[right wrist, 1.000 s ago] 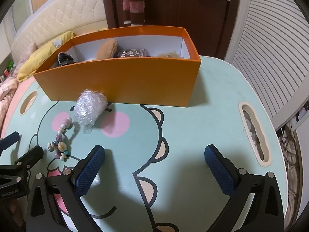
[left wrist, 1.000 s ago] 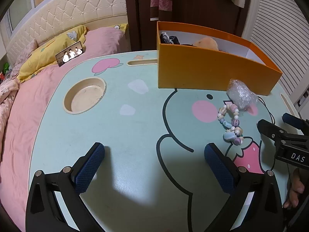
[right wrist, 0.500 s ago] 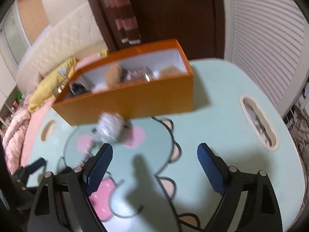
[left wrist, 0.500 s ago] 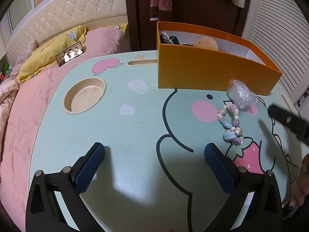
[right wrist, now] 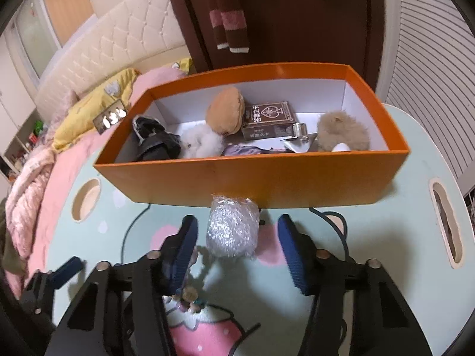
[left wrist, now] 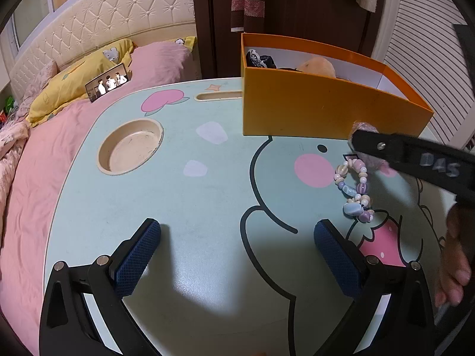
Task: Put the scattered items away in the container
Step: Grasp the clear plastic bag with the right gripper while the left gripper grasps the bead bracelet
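R gripper (right wrist: pixel 237 246) straddles the bubble-wrap bundle (right wrist: pixel 233 227), jaws have just been closing, ~1/3 open. Visible gap both sides, pads not pressing on it; nothing gripped yet. Bundle sits on the table (right wrist: pixel 386 237), just in front of the orange box (right wrist: pixel 267 178) near wall.

L gripper (left wrist: pixel 237 255) wide open, empty, over bare table.

Bead bracelet (left wrist: pixel 354 190) lies on table just beside bundle, under/beside R gripper's left finger (right wrist: pixel 184 246). In the left wrist view R gripper body crosses over the bundle, mostly hiding it.

Box contents: tan plush (right wrist: pixel 225 114), card deck (right wrist: pixel 267 120) w/ spade logo + CJK text (unreadable), beige pompom (right wrist: pixel 341 132), white fluff (right wrist: pixel 202 142), black item (right wrist: pixel 154 142), metal clip.

Writing: "DAS" on R gripper body (left wrist: pixel 439 167).

Around: cup recess (left wrist: pixel 130 145) in table, bed w/ pink sheet, yellow pillow, phone (left wrist: pixel 108 81) showing video.
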`<state>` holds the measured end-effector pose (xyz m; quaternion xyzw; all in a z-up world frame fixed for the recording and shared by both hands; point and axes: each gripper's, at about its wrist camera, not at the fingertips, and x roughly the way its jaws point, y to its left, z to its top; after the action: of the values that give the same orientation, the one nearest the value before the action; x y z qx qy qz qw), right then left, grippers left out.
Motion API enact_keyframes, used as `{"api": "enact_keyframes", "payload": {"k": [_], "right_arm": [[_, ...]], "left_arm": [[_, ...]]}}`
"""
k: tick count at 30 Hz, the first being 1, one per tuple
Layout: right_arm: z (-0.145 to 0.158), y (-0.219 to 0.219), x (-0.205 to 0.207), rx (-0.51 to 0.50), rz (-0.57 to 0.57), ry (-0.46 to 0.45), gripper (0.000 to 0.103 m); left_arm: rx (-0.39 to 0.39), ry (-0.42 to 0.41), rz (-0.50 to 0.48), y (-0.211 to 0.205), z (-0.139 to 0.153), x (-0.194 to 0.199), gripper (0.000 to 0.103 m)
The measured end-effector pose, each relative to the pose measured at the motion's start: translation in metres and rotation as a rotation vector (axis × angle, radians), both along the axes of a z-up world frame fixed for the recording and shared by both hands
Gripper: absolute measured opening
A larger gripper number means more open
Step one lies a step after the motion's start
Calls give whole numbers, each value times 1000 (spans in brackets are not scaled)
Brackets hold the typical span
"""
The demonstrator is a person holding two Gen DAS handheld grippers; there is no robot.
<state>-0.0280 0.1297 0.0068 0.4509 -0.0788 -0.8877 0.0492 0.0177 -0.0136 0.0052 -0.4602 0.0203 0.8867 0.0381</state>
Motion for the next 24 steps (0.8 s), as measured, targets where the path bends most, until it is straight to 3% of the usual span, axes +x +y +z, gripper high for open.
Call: {"api": "enact_keyframes", "payload": {"k": [2, 11, 19, 24], "right_arm": [[-4, -3, -2, 30, 10, -12, 31], [21, 13, 27, 43, 19, 82, 30], [22, 62, 47, -39, -86, 72, 30], [20, 72, 50, -49, -113, 64, 30]], "left_arm": [[0, 0, 0, 0, 0, 0, 103], [1, -1, -1, 1, 0, 0, 103], [31, 35, -7, 5, 9, 2, 103], [117, 45, -110, 26, 28, -3, 103]]}}
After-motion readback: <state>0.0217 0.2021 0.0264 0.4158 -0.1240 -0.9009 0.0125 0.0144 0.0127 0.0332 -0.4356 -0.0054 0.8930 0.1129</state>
